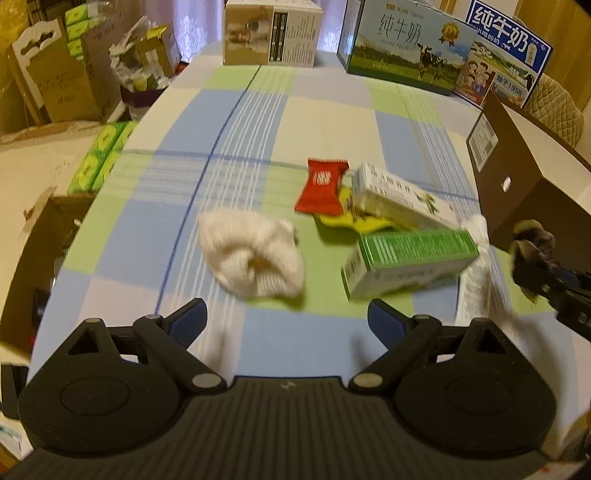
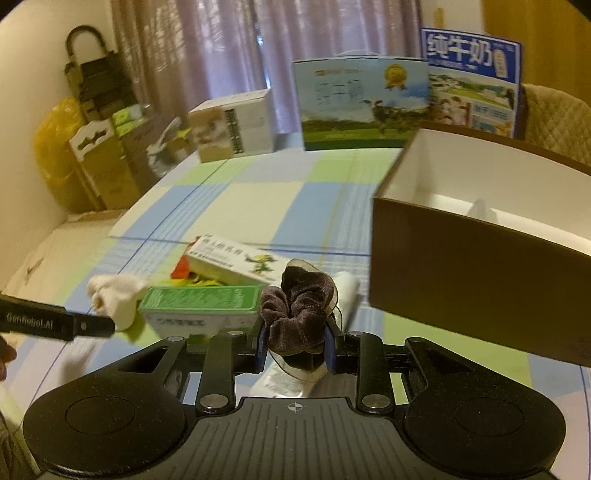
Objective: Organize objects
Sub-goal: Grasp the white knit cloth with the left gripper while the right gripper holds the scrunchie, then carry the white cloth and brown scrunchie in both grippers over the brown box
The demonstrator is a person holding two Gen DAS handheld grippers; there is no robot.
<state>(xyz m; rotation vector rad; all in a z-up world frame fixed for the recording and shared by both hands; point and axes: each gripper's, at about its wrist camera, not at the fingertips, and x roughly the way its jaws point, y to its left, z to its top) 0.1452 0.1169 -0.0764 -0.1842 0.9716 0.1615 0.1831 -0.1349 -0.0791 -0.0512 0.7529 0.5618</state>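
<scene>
My right gripper (image 2: 295, 345) is shut on a brown velvet scrunchie (image 2: 299, 306), held above the checked tablecloth; the scrunchie (image 1: 532, 242) also shows at the right edge of the left wrist view. An open brown box (image 2: 461, 266) with a white inside stands just right of it. My left gripper (image 1: 286, 321) hangs open, a crumpled white sock (image 1: 251, 251) lying just ahead of it. Beyond lie a green carton (image 1: 406, 262), a white carton (image 1: 399, 197), a red snack packet (image 1: 323, 186), a yellow wrapper (image 1: 345, 218) and a white tube (image 1: 476, 266).
Milk cartons (image 1: 406, 44) and a beige box (image 1: 271, 33) stand along the table's far edge. Cardboard boxes (image 1: 55, 81) and green tissue packs (image 1: 99, 158) crowd the floor left of the table. A quilted chair back (image 2: 554, 122) rises behind the brown box.
</scene>
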